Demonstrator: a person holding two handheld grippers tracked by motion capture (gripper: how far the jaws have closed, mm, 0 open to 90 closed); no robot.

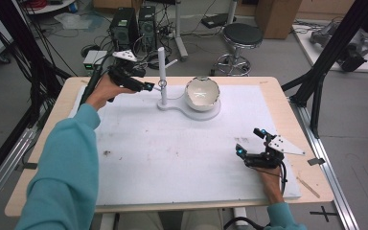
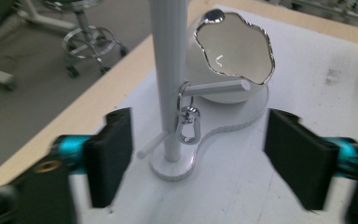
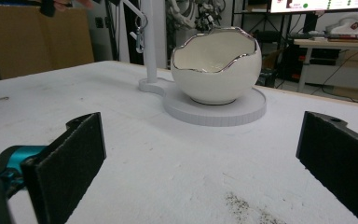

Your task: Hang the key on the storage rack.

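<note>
1. Jaws of the left gripper (image 2: 198, 158) are seen spread wide in the left gripper view, with nothing held between them. The white post (image 2: 170, 79) of the stand rises in the gap, beyond the pads.
2. Jaws of the right gripper (image 3: 200, 163) are likewise parted wide and empty in the right gripper view, with bare white surface between them.
3. A silver clasp (image 2: 188, 125) is seen hanging from a side peg (image 2: 216, 86) of the post, just beside the post itself. A second, lower peg (image 2: 153, 144) juts out toward the left jaw.
4. A white egg-shaped bowl (image 1: 202, 94) with a wavy silver rim is set on the round end of the stand's base (image 1: 211, 115), beside the post. Its opening is tilted toward the left gripper.
5. From the high view, the left gripper (image 1: 148, 86) is held near the post at the table's far side; the right gripper (image 1: 250, 142) is low at the near right, well apart from the stand.
6. A white mat (image 1: 172, 158) is laid over a wooden table (image 1: 292, 108); dark smudges are noted on the mat.
7. Grey floor, a black stool (image 1: 241, 40), computer towers (image 1: 133, 26) and black frame struts (image 1: 330, 52) are recorded around the table.
8. Both jaws in the left gripper view are blurred. The bowl's contents cannot be made out. A teal sleeve (image 1: 64, 167) is cut off at the bottom edge.
</note>
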